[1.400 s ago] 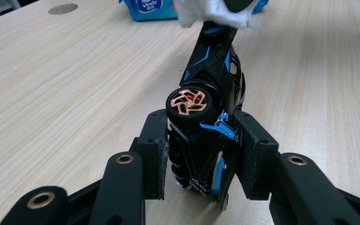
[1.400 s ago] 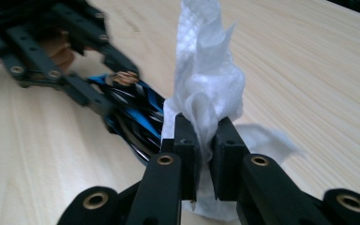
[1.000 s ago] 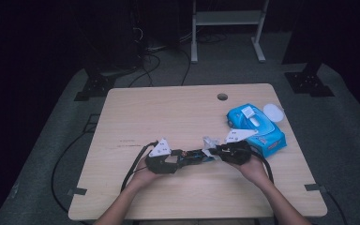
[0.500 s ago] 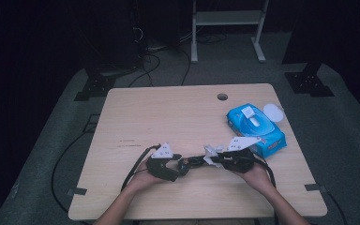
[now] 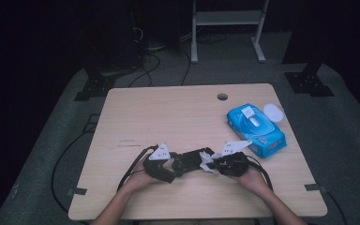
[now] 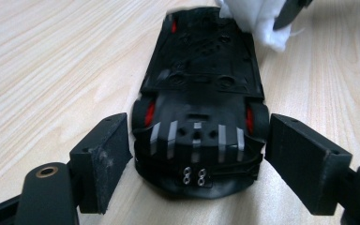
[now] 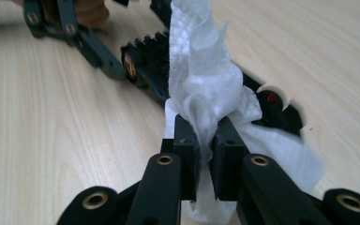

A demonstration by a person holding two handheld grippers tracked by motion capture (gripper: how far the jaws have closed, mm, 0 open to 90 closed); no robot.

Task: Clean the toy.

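A black toy car [image 6: 201,79] lies upside down on the wooden table [image 5: 168,117], its underside and red wheel hubs facing up. My left gripper [image 6: 197,154] straddles the car's end. Its jaws have just been opening, and both pads stand slightly off the car's sides. My right gripper [image 7: 205,140] is shut on a crumpled white wipe [image 7: 201,79], which rests against the car's far end [image 7: 150,61]. In the high view the two grippers [image 5: 180,164] [image 5: 211,164] face each other near the table's front edge, with the car [image 5: 192,158] between them.
A blue pack of wipes [image 5: 258,126] lies at the right side of the table, with a white round lid [image 5: 273,111] behind it. A cable hole [image 5: 222,97] sits near the far edge. Cables trail from both grippers off the front.
The left gripper's jaws have spread apart and let go of the car. Both hands have shifted slightly toward the front edge, and the right gripper still holds the wipe.
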